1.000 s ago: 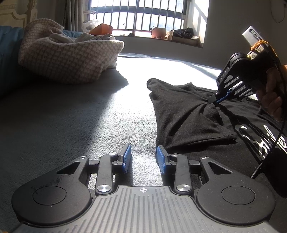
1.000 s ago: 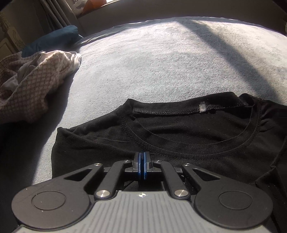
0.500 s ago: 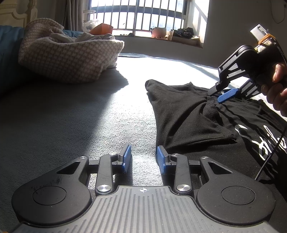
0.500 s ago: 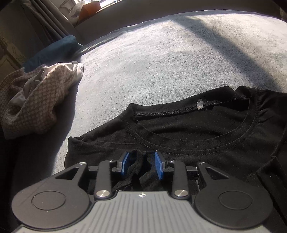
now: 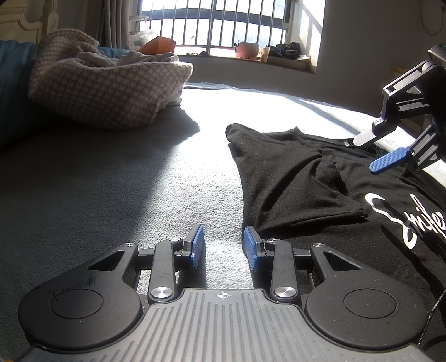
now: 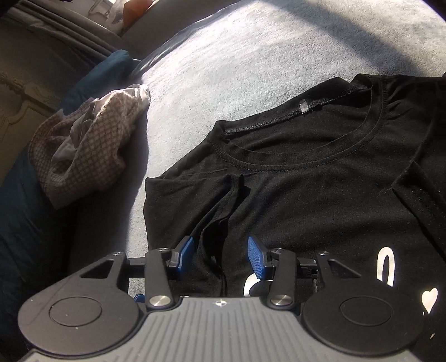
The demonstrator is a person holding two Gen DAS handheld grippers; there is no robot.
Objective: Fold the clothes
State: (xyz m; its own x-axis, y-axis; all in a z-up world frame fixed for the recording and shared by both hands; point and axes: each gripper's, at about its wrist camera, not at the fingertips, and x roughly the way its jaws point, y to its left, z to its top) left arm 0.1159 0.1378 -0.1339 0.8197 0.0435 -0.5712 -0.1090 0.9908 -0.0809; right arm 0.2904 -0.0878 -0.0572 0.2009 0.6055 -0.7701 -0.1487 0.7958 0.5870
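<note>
Grey bed (image 5: 117,178), sunlit near barred window (image 5: 223,25); black T-shirt (image 6: 320,178) spread flat. Left gripper (image 5: 223,246) released, empty; right gripper (image 6: 220,254) fingers opening, off the cloth

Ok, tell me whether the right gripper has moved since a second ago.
Yes. In the left wrist view the right gripper has lifted off the black T-shirt, rightwards, jaws opening.

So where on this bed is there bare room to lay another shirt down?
The widest free patch is the grey bed cover between the checked blanket and the black T-shirt, reaching back toward the window. It is crowded at the shirt, where the right gripper hangs with its jaws opening, empty.
</note>
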